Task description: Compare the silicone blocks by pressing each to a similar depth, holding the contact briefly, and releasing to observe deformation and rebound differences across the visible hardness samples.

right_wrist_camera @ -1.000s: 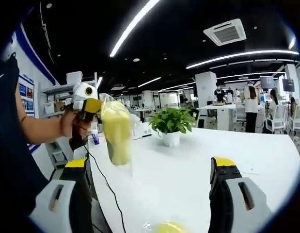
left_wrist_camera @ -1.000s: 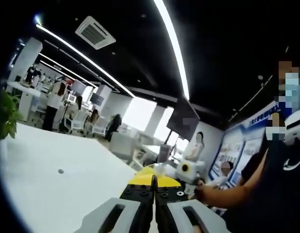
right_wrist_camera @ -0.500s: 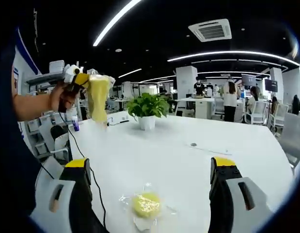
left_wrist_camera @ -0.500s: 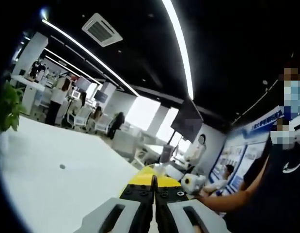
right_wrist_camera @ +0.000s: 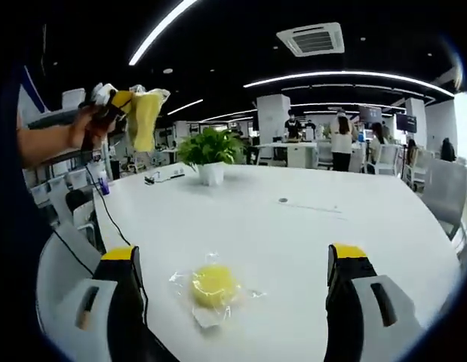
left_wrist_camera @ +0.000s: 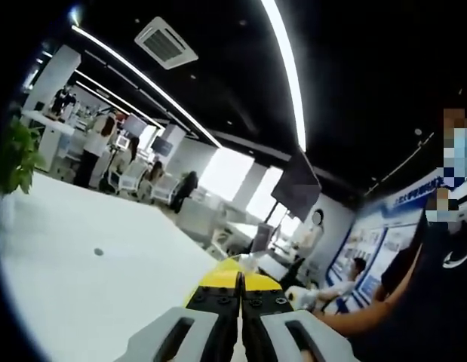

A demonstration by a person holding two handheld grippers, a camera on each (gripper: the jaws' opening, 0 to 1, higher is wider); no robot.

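Silicone block [right_wrist_camera: 215, 285], yellow and in a clear wrapper, sits on the white table [right_wrist_camera: 293, 241] at about 7 o'clock in the right gripper view, between the right gripper [right_wrist_camera: 237, 283] jaws, which are spread wide with nothing in them. Up at 10 o'clock the left gripper [right_wrist_camera: 127, 102] is pinched tight on a bagged block [right_wrist_camera: 145, 117], well above the table. A plant [right_wrist_camera: 210, 151] stands nearby.

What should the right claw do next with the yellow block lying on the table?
Probably lower the open right claw toward the bagged yellow block, which lies untouched on the white table between its jaws. The left claw is raised, shut on another bagged yellow sample.
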